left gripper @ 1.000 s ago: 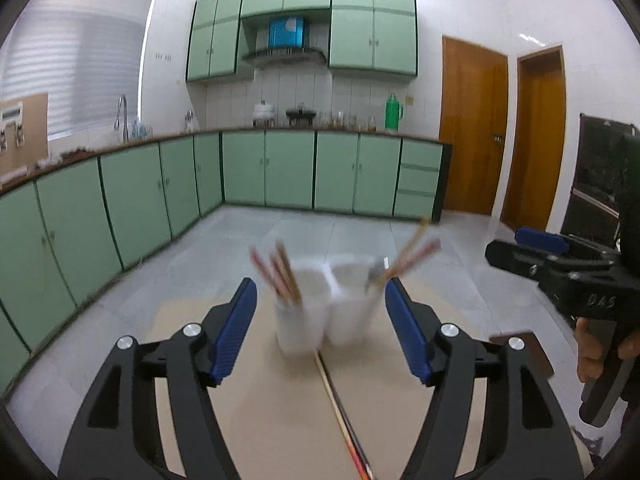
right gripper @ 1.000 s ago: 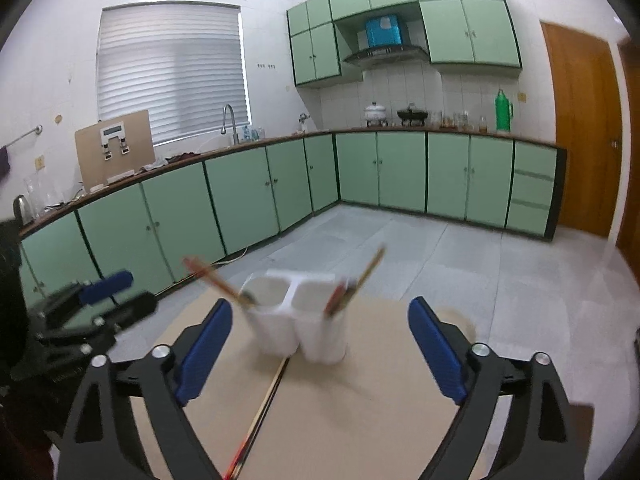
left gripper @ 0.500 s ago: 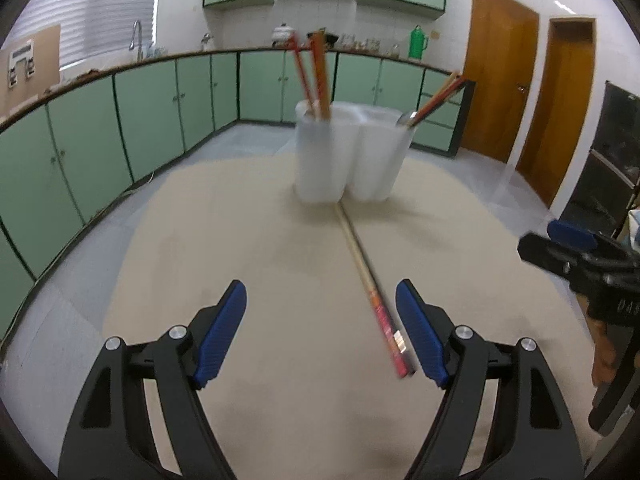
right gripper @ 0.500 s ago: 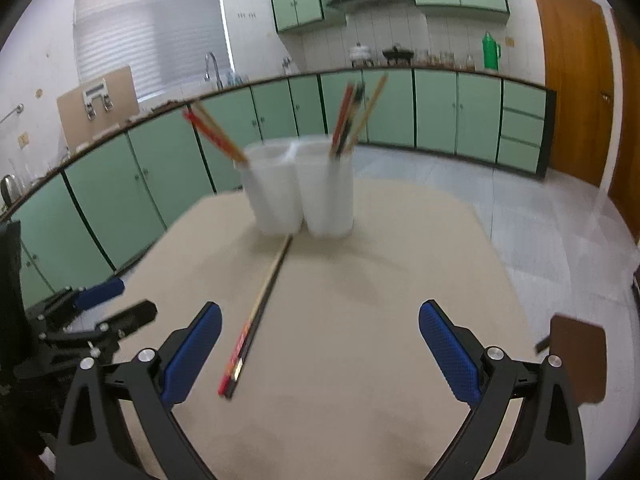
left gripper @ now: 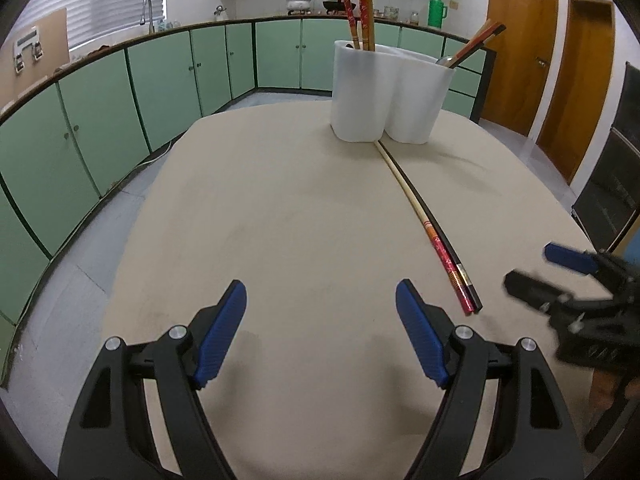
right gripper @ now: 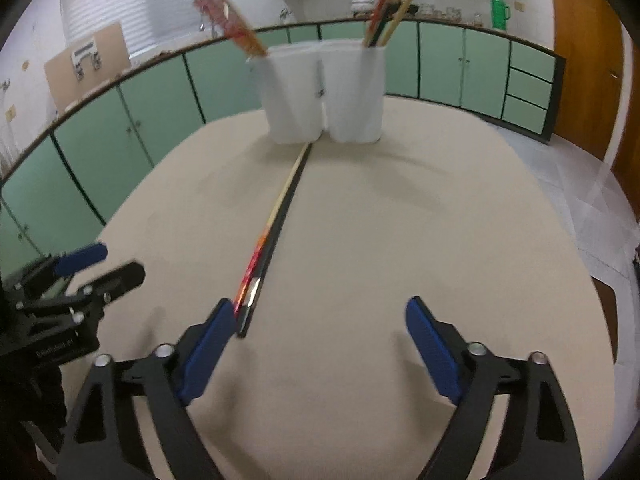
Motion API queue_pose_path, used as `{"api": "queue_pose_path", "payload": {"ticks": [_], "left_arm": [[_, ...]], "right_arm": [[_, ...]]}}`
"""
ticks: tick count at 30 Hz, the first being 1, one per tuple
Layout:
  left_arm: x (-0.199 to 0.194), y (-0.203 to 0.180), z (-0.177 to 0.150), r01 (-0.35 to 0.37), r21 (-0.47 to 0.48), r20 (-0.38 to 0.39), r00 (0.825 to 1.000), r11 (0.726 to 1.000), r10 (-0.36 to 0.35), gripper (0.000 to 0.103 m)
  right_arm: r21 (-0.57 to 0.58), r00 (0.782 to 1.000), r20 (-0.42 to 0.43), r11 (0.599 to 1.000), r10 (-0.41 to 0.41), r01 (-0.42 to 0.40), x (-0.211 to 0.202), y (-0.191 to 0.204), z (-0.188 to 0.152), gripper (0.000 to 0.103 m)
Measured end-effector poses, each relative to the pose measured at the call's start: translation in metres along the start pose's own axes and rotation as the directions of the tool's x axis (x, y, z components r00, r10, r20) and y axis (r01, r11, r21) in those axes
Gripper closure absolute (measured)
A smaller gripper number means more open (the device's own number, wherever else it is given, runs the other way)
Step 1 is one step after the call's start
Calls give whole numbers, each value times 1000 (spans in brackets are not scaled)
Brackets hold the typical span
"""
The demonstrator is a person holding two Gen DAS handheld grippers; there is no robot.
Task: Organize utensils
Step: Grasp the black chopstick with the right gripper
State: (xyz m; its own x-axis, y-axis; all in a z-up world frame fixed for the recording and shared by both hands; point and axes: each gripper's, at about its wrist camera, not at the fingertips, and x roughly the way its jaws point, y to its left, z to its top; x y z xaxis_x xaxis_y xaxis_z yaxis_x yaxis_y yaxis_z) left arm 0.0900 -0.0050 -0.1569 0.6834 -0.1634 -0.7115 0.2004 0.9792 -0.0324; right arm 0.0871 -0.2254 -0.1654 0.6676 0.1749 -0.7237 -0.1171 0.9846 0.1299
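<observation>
A white two-cup utensil holder (left gripper: 390,92) stands at the far side of the beige table (left gripper: 280,240), with chopsticks standing in both cups; it also shows in the right wrist view (right gripper: 322,94). A pair of chopsticks (left gripper: 430,228), one pale with a red end and one black, lies flat from the holder toward me; in the right wrist view the pair (right gripper: 272,228) ends just by the left fingertip. My left gripper (left gripper: 321,308) is open and empty over bare table. My right gripper (right gripper: 320,322) is open and empty, and it also appears at the right of the left wrist view (left gripper: 560,280).
Green kitchen cabinets (left gripper: 160,72) run along the walls behind the table. Wooden doors (left gripper: 516,48) stand at the right. A dark chair back (right gripper: 606,300) sits past the table's right edge. The left gripper shows at the left of the right wrist view (right gripper: 80,276).
Both grippers have come down and tilted toward the table, so the holder and lying chopsticks now appear from above. The right gripper moved closer to the near ends of the chopsticks.
</observation>
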Motion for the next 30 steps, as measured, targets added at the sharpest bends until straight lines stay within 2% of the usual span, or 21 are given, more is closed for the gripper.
{"api": "queue_pose_path", "payload": {"ticks": [4,6,9,15,18,20,25,28,30], "left_arm": [[1,-1,0,6,-4,-1,1000,1000,-6,28],[1,-2,0,8,-5,0,1000,1000,-8,27],[3,-2,0,11,-9,-1,1000,1000,-11,27],[4,-2,-1,12,-13,0,1000,1000,-12,26],[5,-2,-1,12,-15,0,1000,1000,-12,26],[6,-3,-2,12,-18,-2,1000,1000,-12,26],[6,-3,-2,10,-21,-1,1000,1000,-10,26],[7,-4,-3,7,-34,3,1000,999,-7,26],[8,-6,-4,8,-43,6,1000,999,-8,26]], "right_arm": [[-38,999,-46,999,-6,4,10,12,-4,32],[-46,998,-58,999,-4,2,13,16,-4,33],[-65,998,-64,998,-22,18,14,20,-3,33],[-53,995,-58,995,-84,81,8,11,-4,42],[-22,998,-39,999,-39,38,4,7,-4,45],[-28,999,-44,1000,-12,10,6,11,-5,52],[-51,999,-51,999,-4,2,10,18,-4,75],[-42,999,-52,999,15,-17,10,16,-5,96],[-35,998,-51,999,28,-30,9,15,-5,96]]}}
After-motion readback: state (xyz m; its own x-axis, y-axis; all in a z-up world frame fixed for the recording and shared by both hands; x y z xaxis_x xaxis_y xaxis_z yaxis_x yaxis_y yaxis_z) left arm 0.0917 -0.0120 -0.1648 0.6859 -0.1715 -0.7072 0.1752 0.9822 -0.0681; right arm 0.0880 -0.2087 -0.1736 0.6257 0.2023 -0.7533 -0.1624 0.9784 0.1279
